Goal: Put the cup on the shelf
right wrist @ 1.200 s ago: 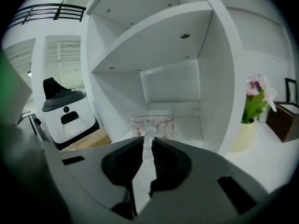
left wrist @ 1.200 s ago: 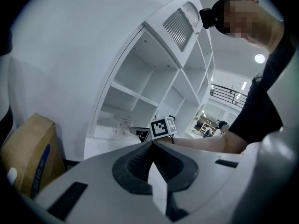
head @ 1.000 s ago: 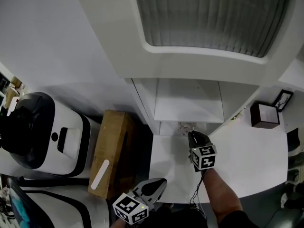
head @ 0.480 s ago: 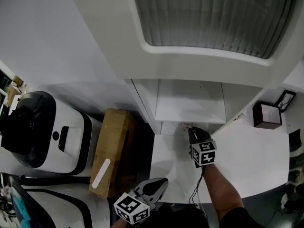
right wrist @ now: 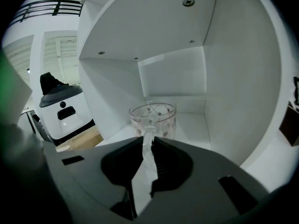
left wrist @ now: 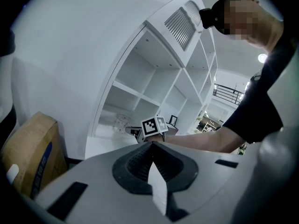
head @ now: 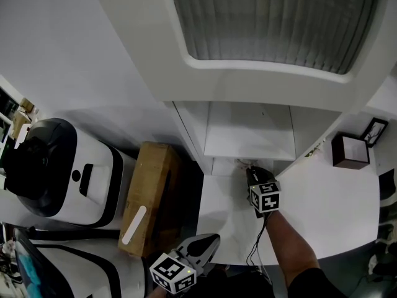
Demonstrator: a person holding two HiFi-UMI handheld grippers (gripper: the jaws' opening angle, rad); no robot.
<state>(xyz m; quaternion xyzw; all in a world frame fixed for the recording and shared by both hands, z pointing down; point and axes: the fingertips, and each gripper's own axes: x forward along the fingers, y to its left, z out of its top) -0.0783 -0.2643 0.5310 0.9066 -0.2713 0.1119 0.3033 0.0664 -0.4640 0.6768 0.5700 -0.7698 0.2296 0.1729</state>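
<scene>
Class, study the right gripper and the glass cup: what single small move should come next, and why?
Probably lower the right gripper slightly to seat the cup before letting go. Its jaws are shut on the handle of the glass cup, which is upright and already inside the shelf compartment; whether its base touches the shelf floor is unclear.

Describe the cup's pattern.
Clear glass cup with small dark spots; shows best in the right gripper view.
</scene>
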